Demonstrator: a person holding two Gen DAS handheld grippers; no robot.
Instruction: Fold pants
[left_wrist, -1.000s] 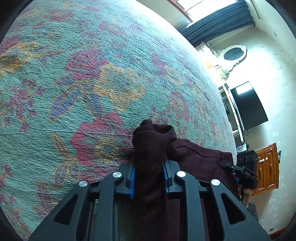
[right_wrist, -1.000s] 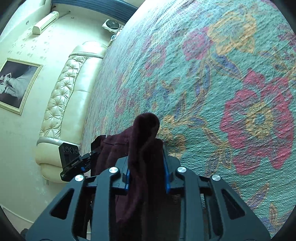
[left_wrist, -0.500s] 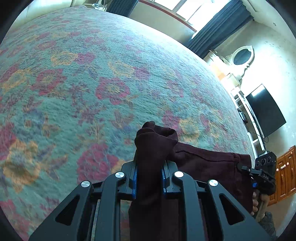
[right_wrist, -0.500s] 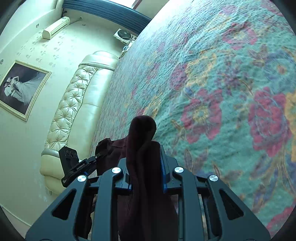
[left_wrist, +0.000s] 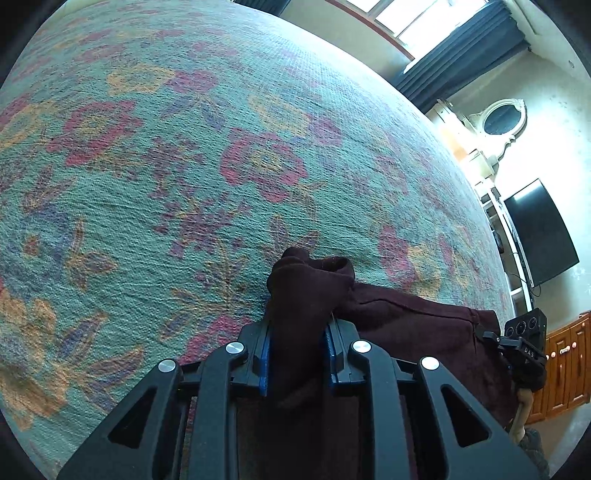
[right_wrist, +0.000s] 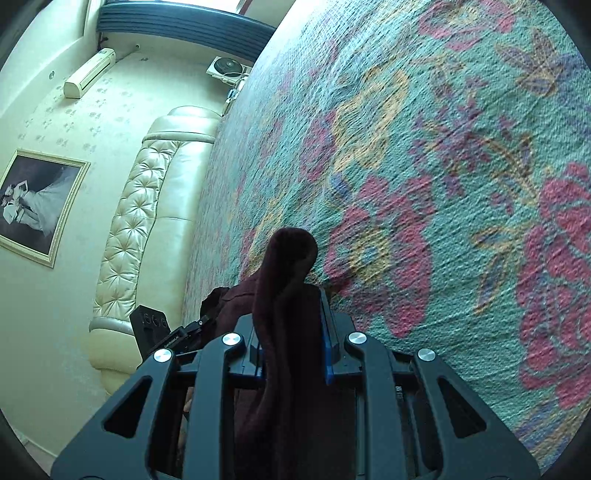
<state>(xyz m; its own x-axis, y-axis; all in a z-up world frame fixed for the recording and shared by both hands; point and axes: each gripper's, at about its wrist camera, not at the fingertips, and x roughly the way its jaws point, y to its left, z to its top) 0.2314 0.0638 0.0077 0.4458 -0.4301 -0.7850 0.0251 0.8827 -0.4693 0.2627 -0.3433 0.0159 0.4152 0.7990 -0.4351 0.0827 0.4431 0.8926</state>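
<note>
The dark maroon pants (left_wrist: 406, 325) hang between my two grippers above a bed with a teal floral cover (left_wrist: 184, 166). My left gripper (left_wrist: 297, 343) is shut on a bunched edge of the pants, which sticks out past the blue pads. The cloth stretches right to my right gripper, seen at the far right of the left wrist view (left_wrist: 524, 343). My right gripper (right_wrist: 291, 347) is shut on another bunched edge of the pants (right_wrist: 288, 280). The left gripper shows at the lower left of the right wrist view (right_wrist: 162, 332). Most of the pants hang hidden below the grippers.
The floral cover (right_wrist: 443, 184) fills most of both views. A cream tufted headboard (right_wrist: 140, 229) and a framed photo (right_wrist: 33, 206) lie to the left. A wall TV (left_wrist: 539, 229), an oval mirror (left_wrist: 502, 118), a wooden cabinet (left_wrist: 565, 369) and dark curtains (left_wrist: 461, 55) stand to the right.
Both grippers have lifted and tilted with the pants still held. They rose over the bed half a second ago and have since come back somewhat closer to the cover.
</note>
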